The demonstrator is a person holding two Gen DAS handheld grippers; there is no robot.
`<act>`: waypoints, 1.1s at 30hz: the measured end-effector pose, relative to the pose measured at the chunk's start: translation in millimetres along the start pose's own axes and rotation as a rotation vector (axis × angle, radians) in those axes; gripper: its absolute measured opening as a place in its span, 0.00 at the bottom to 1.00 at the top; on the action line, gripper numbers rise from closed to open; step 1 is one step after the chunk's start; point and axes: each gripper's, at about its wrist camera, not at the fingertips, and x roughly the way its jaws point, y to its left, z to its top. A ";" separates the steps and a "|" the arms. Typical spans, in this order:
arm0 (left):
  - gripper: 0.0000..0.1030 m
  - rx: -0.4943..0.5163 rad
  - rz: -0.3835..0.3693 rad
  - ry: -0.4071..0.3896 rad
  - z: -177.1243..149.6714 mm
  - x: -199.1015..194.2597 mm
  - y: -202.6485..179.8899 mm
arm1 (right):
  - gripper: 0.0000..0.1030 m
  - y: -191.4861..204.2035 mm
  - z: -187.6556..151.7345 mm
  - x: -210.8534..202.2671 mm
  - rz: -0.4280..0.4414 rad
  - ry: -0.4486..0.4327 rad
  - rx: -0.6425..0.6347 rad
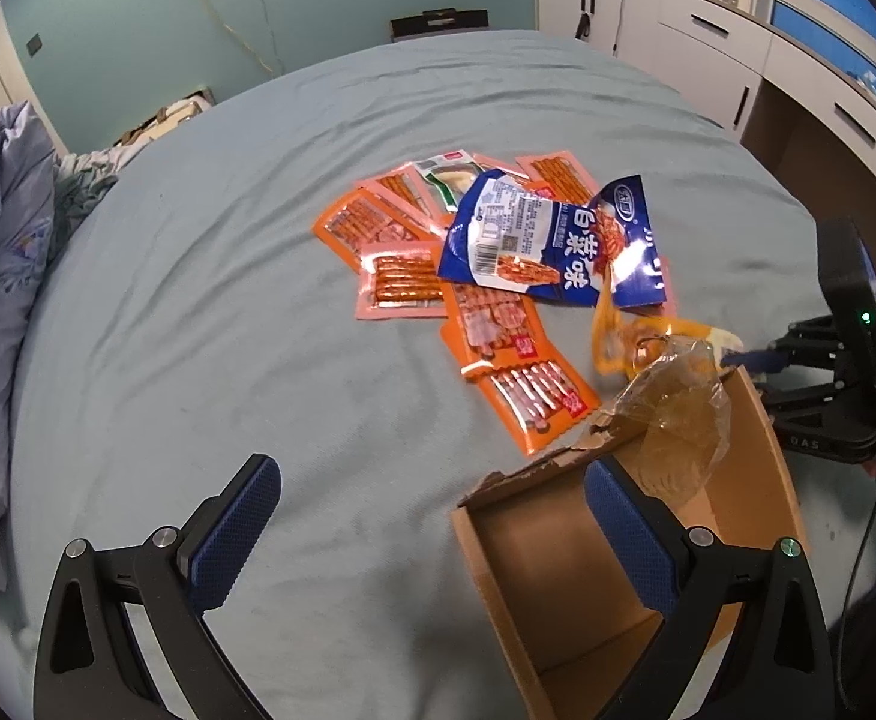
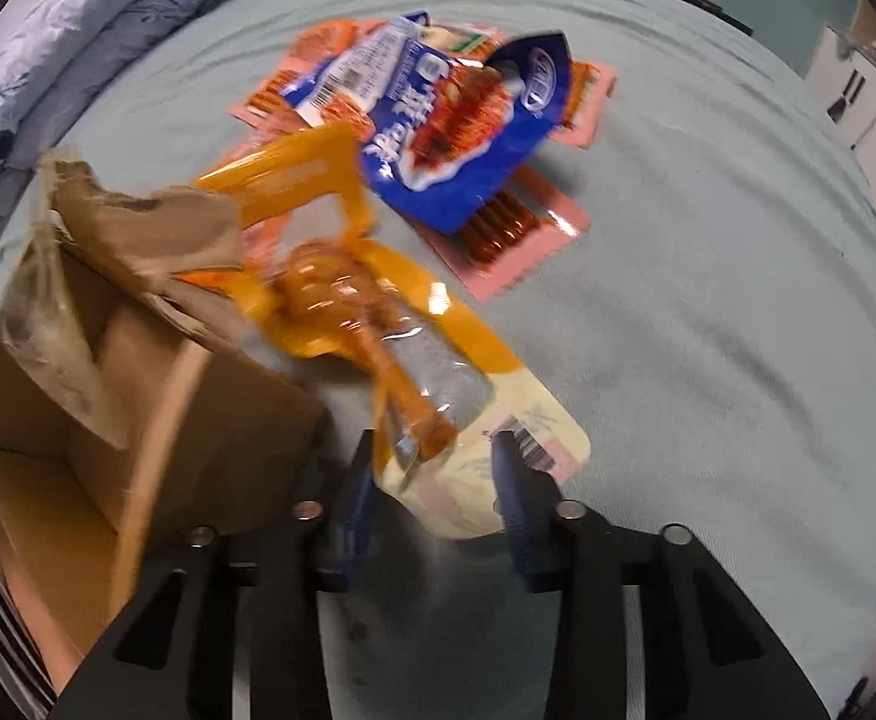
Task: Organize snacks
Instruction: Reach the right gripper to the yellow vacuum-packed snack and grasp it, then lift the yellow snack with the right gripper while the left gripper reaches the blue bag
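Note:
A pile of snack packets lies on the bed: a blue bag [image 1: 549, 240] [image 2: 456, 120], several orange packets [image 1: 510, 360] and pink sausage packets [image 1: 402, 285] [image 2: 507, 228]. An open cardboard box [image 1: 558, 576] [image 2: 156, 408] stands near me. My left gripper [image 1: 432, 534] is open, its right finger inside the box. My right gripper [image 2: 438, 480] is shut on a yellow-orange chicken-foot packet [image 2: 390, 324] [image 1: 642, 342], held beside the box's torn rim. The right gripper also shows in the left wrist view [image 1: 756, 357].
Blue bedsheet [image 1: 258, 300]. A rumpled quilt [image 1: 0, 252] [image 2: 96, 18] lies along one side. White drawers [image 1: 708, 42] and a wall stand beyond the bed. Crinkled tape [image 1: 678, 408] hangs on the box's torn flap.

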 end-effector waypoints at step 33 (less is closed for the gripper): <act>1.00 0.329 -0.095 0.189 146.7 119.9 -80.0 | 0.04 -77.1 -43.8 -93.0 0.430 -0.314 0.569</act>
